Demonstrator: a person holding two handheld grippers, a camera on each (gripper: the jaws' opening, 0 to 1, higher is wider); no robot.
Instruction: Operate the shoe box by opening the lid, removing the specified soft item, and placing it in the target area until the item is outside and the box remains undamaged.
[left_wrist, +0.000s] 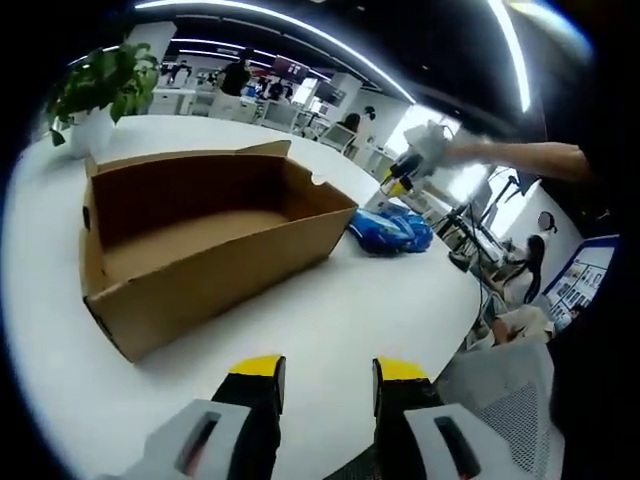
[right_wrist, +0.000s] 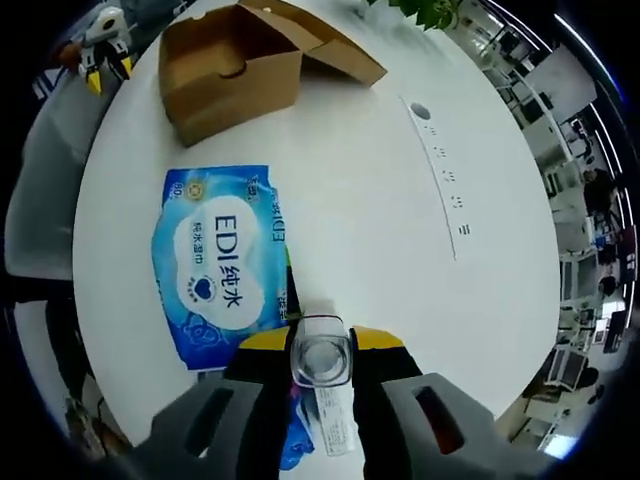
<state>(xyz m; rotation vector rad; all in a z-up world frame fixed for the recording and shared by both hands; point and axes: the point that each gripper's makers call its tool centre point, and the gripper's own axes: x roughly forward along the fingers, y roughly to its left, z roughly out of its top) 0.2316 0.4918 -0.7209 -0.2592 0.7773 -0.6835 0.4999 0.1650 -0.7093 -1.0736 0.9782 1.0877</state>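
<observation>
Left gripper view: the left gripper hangs with jaws apart and nothing between them over the white table. The open shoe box sits at ten o'clock, the blue wet-wipes pack at one o'clock beside it.

Right gripper view: the right gripper is clamped on a clear-capped bottle; the wet-wipes pack lies at ten o'clock on the table, outside the shoe box at eleven.

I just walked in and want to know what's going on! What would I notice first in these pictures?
First you'd spot the big brown shoe box lying open and empty on the white table, with a potted plant behind it. Then the bright blue pack of wet wipes lying on the table just outside the box. The right gripper hangs above the pack's edge, with a clear piece between its jaws.
</observation>
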